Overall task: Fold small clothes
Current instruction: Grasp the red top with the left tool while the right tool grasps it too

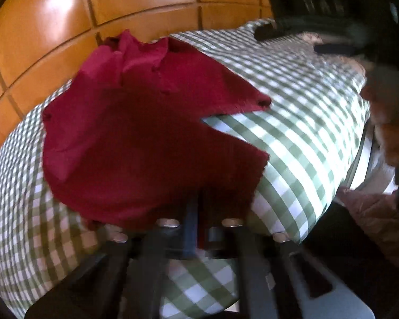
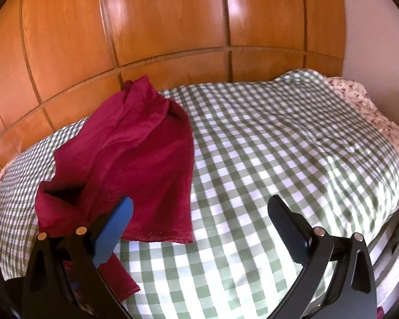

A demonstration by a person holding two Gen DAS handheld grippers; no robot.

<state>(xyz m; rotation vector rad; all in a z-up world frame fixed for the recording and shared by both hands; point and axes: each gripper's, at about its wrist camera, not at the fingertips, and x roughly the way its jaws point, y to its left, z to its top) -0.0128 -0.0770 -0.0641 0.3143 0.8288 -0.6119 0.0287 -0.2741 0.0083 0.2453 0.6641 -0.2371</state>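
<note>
A dark red garment lies rumpled on the green checked bedspread. In the left wrist view my left gripper sits at the garment's near edge, its two fingers pressed together with red cloth pinched between them. In the right wrist view the same garment lies to the left, one sleeve trailing toward me. My right gripper stands wide open just above the bedspread; its blue-padded left finger overlaps the garment's hem and nothing is between the fingers. The right gripper also shows blurred at the far right.
A panelled wooden wall runs along the bed's far side. Floral bedding shows at the far right corner, by a pale wall. The bed's edge drops off at the right. A person's hand holds the right gripper.
</note>
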